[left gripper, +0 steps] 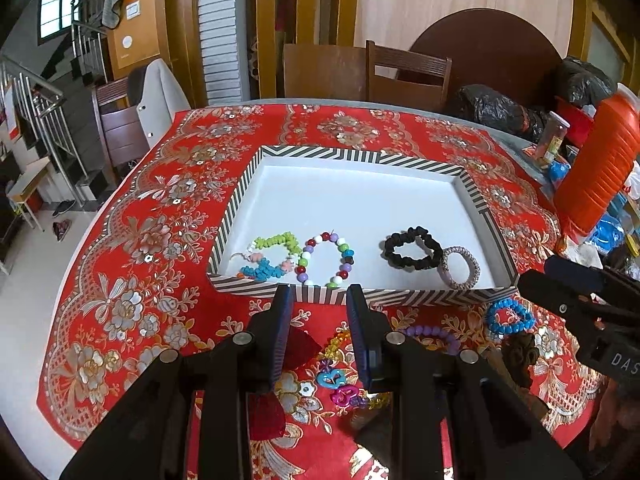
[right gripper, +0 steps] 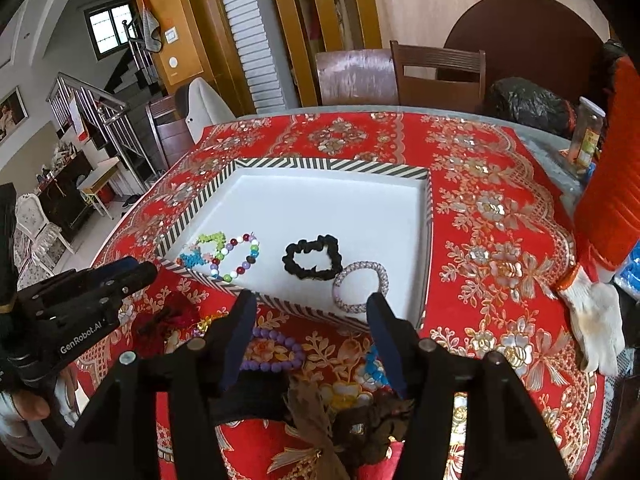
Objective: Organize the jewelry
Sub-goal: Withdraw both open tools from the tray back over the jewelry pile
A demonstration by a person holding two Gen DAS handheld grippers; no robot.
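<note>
A striped tray [left gripper: 360, 154] with a white floor holds a green-and-blue bead bracelet [left gripper: 276, 240], a multicolour bead bracelet [left gripper: 347, 254], a black scrunchie [left gripper: 400, 258] and a silver hair tie [left gripper: 474, 264]. In front of the tray, a purple bead bracelet [right gripper: 276, 336], a blue bracelet [right gripper: 374, 364], bright charms [left gripper: 332, 378], a dark red scrunchie [right gripper: 176, 316] and a brown one [right gripper: 312, 404] lie on the red cloth. My left gripper [left gripper: 318, 300] hovers open over the tray's near rim. My right gripper [right gripper: 312, 300] is open too, above the loose pieces, holding nothing.
A tall orange container [left gripper: 600, 160], a jar [right gripper: 588, 132] and black bags [left gripper: 492, 108] crowd the table's right side. A white glove [right gripper: 600, 320] lies on the cloth at the right. Wooden chairs [left gripper: 408, 76] stand behind the table.
</note>
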